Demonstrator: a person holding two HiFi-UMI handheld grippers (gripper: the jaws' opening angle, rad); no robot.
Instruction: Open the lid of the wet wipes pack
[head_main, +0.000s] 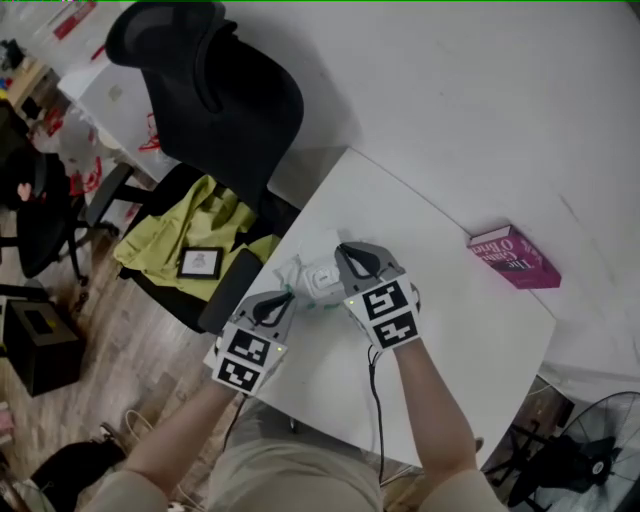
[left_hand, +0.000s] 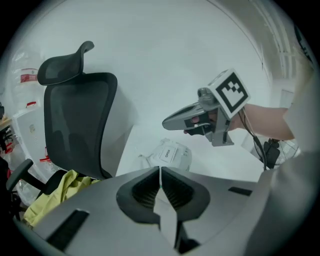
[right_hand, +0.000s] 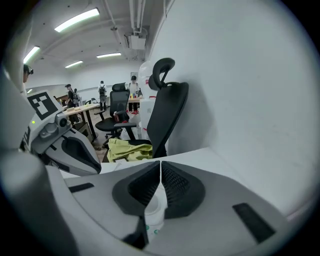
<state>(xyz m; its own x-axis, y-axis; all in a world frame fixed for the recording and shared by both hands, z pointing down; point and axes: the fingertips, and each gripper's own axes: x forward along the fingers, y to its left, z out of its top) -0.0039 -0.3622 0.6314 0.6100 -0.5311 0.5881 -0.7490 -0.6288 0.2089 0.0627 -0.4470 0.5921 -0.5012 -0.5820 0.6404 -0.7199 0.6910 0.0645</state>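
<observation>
Since its lid is unopened, the pack (head_main: 318, 283) is flanked by left gripper (head_main: 285, 297) and right gripper (head_main: 343, 249), both closed, empty.

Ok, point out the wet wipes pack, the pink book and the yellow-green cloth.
wet wipes pack (left_hand: 172, 154), left gripper view, top label
pink book (head_main: 513, 257), head view, cover middle
yellow-green cloth (head_main: 215, 215), head view, upper fold
</observation>
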